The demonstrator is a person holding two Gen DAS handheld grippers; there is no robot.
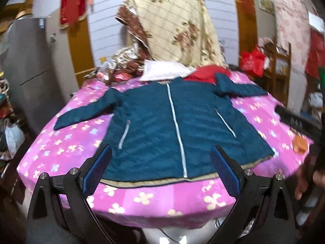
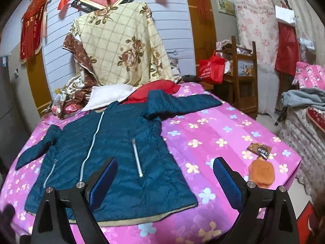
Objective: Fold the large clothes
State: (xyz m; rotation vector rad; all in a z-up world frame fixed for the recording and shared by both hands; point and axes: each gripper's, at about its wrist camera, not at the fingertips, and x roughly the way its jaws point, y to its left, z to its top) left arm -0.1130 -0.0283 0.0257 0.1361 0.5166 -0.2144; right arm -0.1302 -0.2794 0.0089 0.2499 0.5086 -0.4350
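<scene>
**Spotter:** Where's the garment?

**Me:** The teal jacket point(image 1: 172, 126) lies flat, front up and zipped, on the pink floral bedspread point(image 1: 61, 148). Its hem runs along the near edge of the bed, its collar points to the far edge, and both sleeves are spread out. My left gripper point(image 1: 160, 168) is released, jaws wide, holding nothing above the hem. My right gripper point(image 2: 164, 180) is spread the same way, empty, over the jacket's right hem corner.

**Spotter:** Risks?

**Me:** The shell looks slick and puffy, so I'd guess a shallow pinch could slip or catch only the top layer. The hem sits so near the edge that a tug toward me might drag it off. The far sleeve point(image 2: 182, 102) touches the red cloth point(image 2: 154, 90) and could pull it along.

**Spotter:** Anything unclear?

**Me:** The left view is motion-blurred. The small orange object point(image 2: 261, 172) near the right edge I can't identify. The near hem is partly hidden behind my fingers.
</scene>
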